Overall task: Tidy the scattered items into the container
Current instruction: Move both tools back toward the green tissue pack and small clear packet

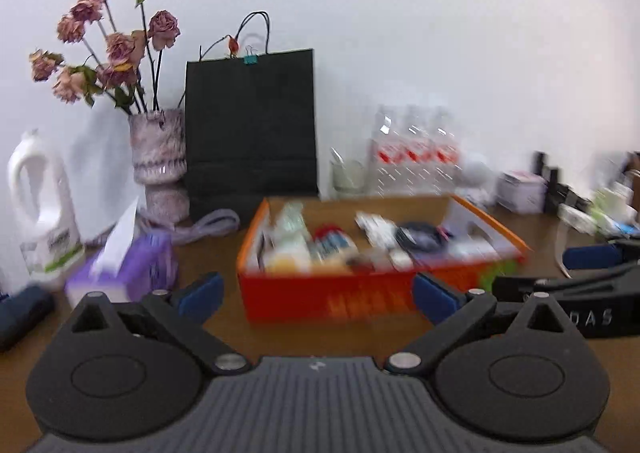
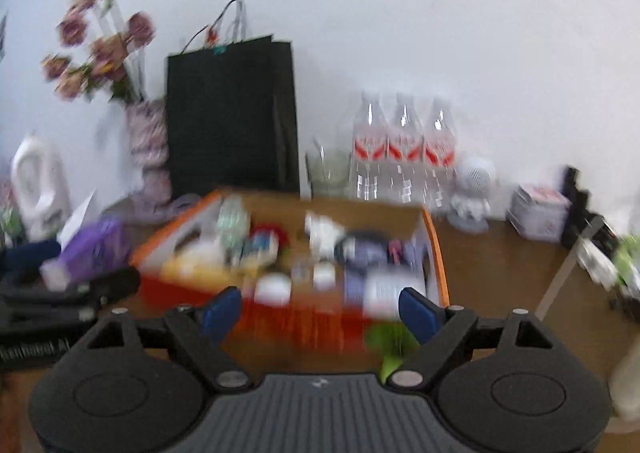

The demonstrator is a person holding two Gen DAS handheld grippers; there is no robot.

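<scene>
An orange cardboard box (image 1: 360, 297) sits on the brown table and holds several small items, blurred in both views. In the right wrist view the same box (image 2: 434, 249) lies just past the fingers. My left gripper (image 1: 318, 295) is open in front of the box's near wall, with nothing between its blue pads. My right gripper (image 2: 320, 313) is open too, pads apart before the box's front wall and empty. The right gripper's black body (image 1: 560, 301) shows at the right edge of the left wrist view.
Against the white wall stand a black paper bag (image 1: 250, 125), a vase of dried roses (image 1: 158, 157), a white detergent jug (image 1: 40, 205), three clear bottles (image 2: 404, 149) and a glass (image 2: 328, 173). A purple tissue pack (image 1: 124, 269) lies left of the box. More clutter (image 1: 592, 209) sits at the right.
</scene>
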